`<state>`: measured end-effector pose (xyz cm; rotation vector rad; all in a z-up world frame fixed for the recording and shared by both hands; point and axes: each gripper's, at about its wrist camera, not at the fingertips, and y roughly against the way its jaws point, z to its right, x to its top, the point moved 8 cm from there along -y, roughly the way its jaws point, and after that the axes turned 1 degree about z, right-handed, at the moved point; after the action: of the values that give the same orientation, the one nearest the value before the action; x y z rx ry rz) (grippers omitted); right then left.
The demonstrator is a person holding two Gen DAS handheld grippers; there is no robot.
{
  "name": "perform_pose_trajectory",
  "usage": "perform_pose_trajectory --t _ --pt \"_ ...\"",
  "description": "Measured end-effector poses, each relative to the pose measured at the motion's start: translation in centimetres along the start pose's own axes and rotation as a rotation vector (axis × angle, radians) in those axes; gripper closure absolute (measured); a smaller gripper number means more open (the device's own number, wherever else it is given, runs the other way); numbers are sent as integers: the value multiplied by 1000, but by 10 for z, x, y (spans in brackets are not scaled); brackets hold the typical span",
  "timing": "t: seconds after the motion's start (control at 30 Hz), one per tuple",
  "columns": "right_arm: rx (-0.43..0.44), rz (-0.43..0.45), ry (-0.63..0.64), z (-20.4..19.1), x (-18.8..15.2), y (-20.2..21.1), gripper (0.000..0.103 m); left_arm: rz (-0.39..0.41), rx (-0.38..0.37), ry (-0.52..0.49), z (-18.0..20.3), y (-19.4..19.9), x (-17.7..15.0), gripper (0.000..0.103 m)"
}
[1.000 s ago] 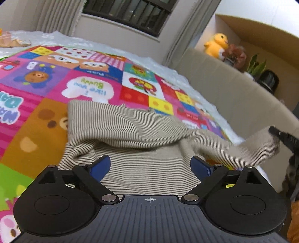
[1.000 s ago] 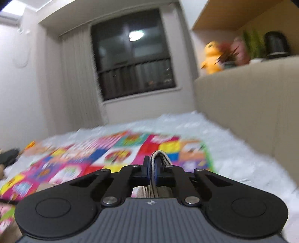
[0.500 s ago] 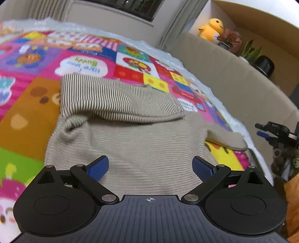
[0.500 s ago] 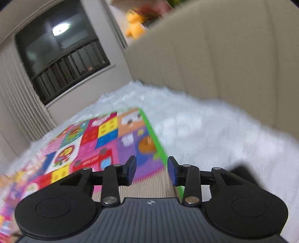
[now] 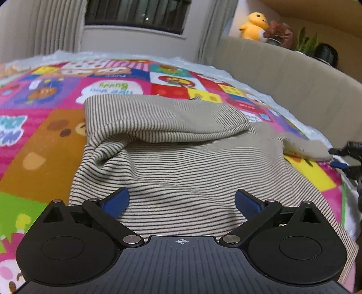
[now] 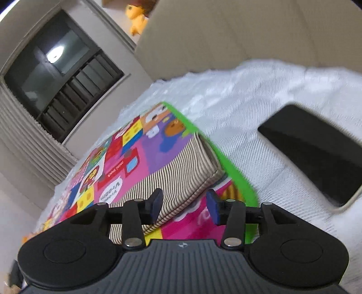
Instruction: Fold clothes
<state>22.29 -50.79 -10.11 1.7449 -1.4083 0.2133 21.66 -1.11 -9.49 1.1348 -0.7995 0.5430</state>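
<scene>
A striped top [image 5: 181, 162] lies on a bright play mat [image 5: 40, 147] with bears and letters on it. The top has thin dark and cream stripes. Its far part is folded over toward the near part, so there is a soft rolled edge across the middle. One sleeve [image 5: 303, 147] sticks out flat to the right side, and its end lies on the mat.

The left tool [image 5: 181, 201] hangs just over the near part of the top. Its two blue fingers [image 5: 116, 201] are spread wide apart, and there is nothing between them. The striped cloth shows in the gap below.

In the right wrist view, the end of the sleeve [image 6: 181, 171] lies near the green edge of the mat [image 6: 228, 167]. The right tool [image 6: 184, 207] is just above the sleeve's end. Its fingers are partly apart and hold nothing. The left blue finger [image 6: 156, 204] is over the striped cloth, and the other one is over the pink part of the mat. The right tool [image 5: 346, 156] also shows at the right edge of the left wrist view, close to the sleeve's end.

The mat lies on a white bumpy cover [image 6: 260, 90]. A dark flat thing [image 6: 316, 151] rests on that cover, well apart from the sleeve. A tan padded wall [image 5: 282, 83] runs along the right side. On top of it sit a yellow stuffed toy [image 5: 253, 26] and some plants [image 5: 306, 44]. A dark window [image 5: 138, 12] is in the far wall.
</scene>
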Motion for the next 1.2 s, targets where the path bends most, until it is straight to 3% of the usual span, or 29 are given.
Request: perform_pose_trajectory --t 0.1,0.17,0.2,0.27,0.43,0.63,0.87,1.03,1.2 --pt "3 2 -107 8 10 -22 62 1 -2 -1 0 -1 0 0" --pt "4 18 -142 7 21 -36 75 8 -15 16 -3 1 0 0" --pt "3 21 -132 2 25 -42 86 12 -20 22 -3 1 -1 0" --pt "24 36 -74 -17 32 -45 91 19 -28 32 -4 3 -1 0" --pt "143 105 222 -115 46 -26 93 36 -44 52 -7 3 -1 0" --pt "355 129 438 -259 36 5 94 64 -83 99 -12 6 0 0" --pt "535 31 619 -387 -38 2 94 86 -115 136 -17 9 1 0" --pt "586 -98 703 -429 -110 -14 94 101 -141 171 -21 10 2 0" --pt "569 -200 788 -437 -170 -23 91 105 -149 182 -23 9 3 0"
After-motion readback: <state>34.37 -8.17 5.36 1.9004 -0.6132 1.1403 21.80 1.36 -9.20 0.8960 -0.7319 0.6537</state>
